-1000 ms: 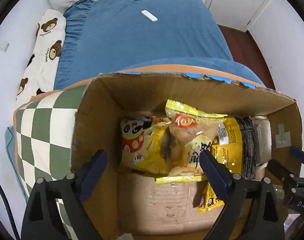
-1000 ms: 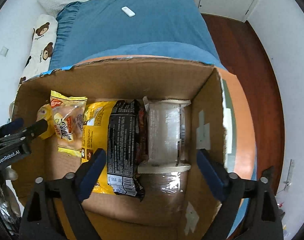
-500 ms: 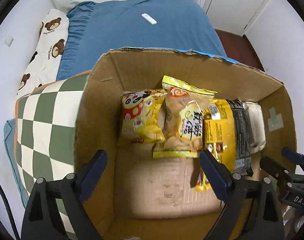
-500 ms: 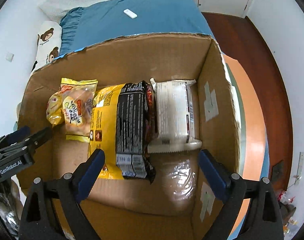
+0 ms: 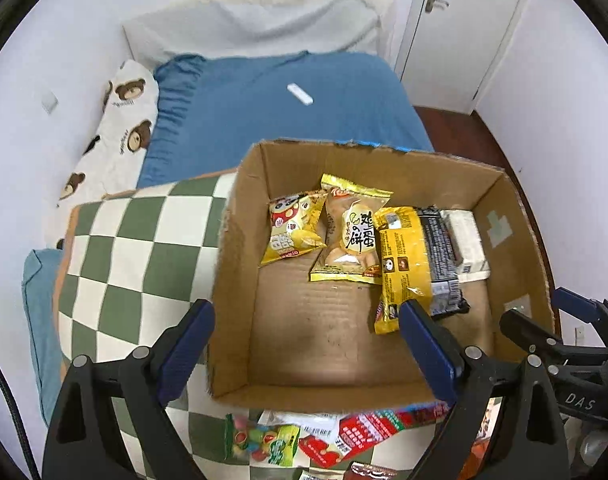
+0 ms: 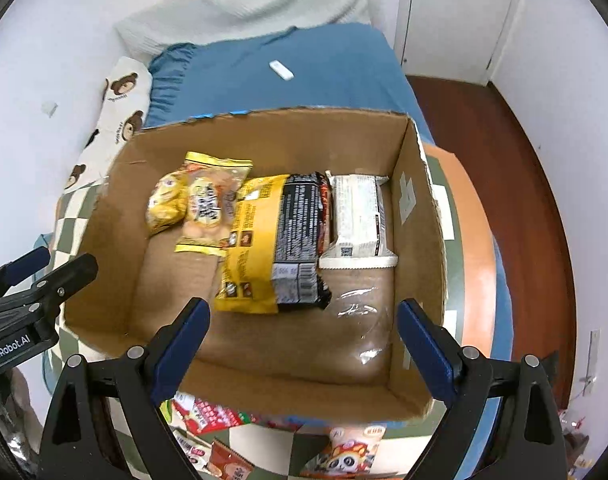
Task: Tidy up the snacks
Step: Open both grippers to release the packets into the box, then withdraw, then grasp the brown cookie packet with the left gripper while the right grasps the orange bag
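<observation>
Checkered green-and-white cloth (image 5: 116,248) covers the surface nearest the cameras, with loose snack packets (image 5: 343,436) strewn along its near edge. Above them, the left gripper (image 5: 305,344) and right gripper (image 6: 302,338) both hang spread wide, nothing between their fingers. Just beyond stands the cardboard box (image 5: 240,264), its near half bare floor. Against its far wall lie a small yellow packet (image 5: 294,230), a clear-fronted yellow bag (image 5: 353,236), a yellow-and-black pack (image 6: 280,240) and a white pack (image 6: 357,220), side by side and overlapping. Farther off stretches a blue bedsheet (image 5: 272,120).
</observation>
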Demonstrator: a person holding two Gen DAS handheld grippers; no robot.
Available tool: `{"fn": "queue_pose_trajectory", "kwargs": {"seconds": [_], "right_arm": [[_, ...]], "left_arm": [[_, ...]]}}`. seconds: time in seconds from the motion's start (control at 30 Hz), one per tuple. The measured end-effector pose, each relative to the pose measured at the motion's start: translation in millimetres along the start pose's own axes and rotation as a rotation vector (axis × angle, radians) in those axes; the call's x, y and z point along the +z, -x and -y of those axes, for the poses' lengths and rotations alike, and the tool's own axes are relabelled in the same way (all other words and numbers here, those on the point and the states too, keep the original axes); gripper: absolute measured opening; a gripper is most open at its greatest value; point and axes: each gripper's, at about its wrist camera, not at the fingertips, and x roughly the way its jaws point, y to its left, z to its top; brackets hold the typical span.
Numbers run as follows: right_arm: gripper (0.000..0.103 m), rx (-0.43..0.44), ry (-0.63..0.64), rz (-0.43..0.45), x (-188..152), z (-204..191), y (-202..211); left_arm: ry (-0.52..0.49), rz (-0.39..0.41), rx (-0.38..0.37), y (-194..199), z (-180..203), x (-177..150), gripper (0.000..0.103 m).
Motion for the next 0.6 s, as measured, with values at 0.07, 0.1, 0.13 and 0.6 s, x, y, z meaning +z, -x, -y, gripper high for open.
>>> {"fn": "queue_pose_trajectory", "kwargs": {"seconds": [0.07, 0.1, 0.13, 0.6], "right_arm": [[0.096, 0.002, 0.009, 0.025, -8, -5, 13], [0.096, 0.004, 0.015, 0.038, -13, -7, 21], [0.096, 0.004, 0.018, 0.055, -18, -9, 29], [0.096, 0.060, 0.007, 0.224, -62, -27, 120]], "left_arm": [[-0.003, 0.020, 0.001, 12, 1, -6, 0.094], [-0.005, 0.032, -0.001, 19, 1, -10, 0.094], [-0.005, 0.041, -0.002, 25, 1, -13, 0.094], [-0.003, 0.158, -0.019, 96, 4, -56, 0.094]]}}
